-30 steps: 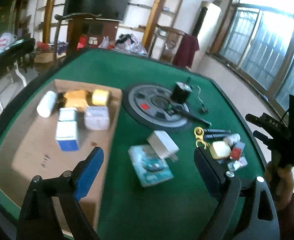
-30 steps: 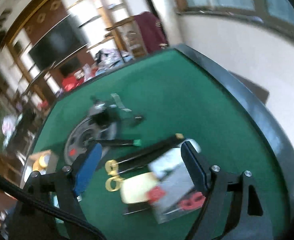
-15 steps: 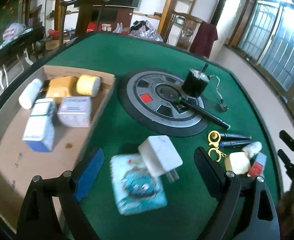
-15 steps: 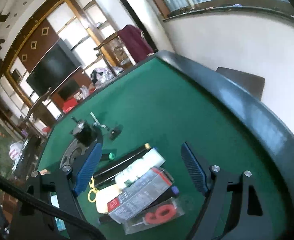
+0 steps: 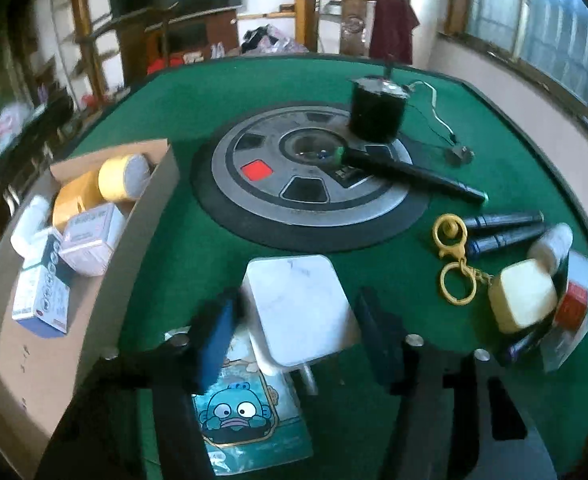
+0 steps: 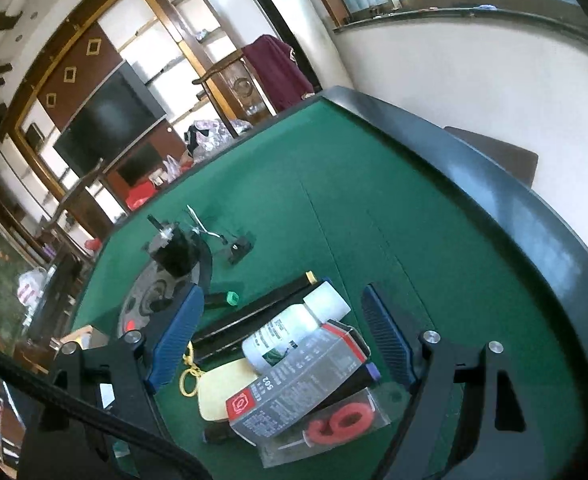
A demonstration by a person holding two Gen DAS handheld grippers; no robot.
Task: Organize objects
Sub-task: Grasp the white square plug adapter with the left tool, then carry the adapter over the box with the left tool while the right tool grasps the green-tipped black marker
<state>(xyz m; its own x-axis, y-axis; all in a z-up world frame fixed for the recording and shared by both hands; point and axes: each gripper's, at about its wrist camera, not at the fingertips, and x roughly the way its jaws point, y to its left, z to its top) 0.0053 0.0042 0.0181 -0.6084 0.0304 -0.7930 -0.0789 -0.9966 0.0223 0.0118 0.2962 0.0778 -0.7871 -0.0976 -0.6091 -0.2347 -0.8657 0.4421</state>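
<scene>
Green felt covers the table [image 5: 181, 92], with shelves, a dark screen and windows behind it. At the left of the left wrist view sits a cardboard box [image 5: 161, 184] already holding small cartons, a yellow tape roll [image 5: 123, 176] and a white bottle, so it looks like the place where loose things are being gathered. Low in the centre of that view the left gripper [image 5: 294, 332] stands astride a white charger [image 5: 298, 308], one finger on each side; the blue finger at left seems to touch it, but I cannot tell whether the other has met it, so a firm grip is uncertain. The charger rests partly on a cartoon card pack [image 5: 245, 420], probably why the fingers come in from the sides rather than from above. Beyond lie a grey round disc [image 5: 310, 184], a black motor [image 5: 378, 108] and a black pen [image 5: 414, 172].

Lower centre of the right wrist view, the right gripper [image 6: 281, 340] hangs wide apart above a pile: a white bottle [image 6: 294, 328], a grey glue carton [image 6: 298, 384], a yellow block [image 6: 221, 392], a gold key clip [image 6: 189, 372] and a bagged red ring [image 6: 342, 420]. It grips nothing, and seems set for a later pick from this pile
</scene>
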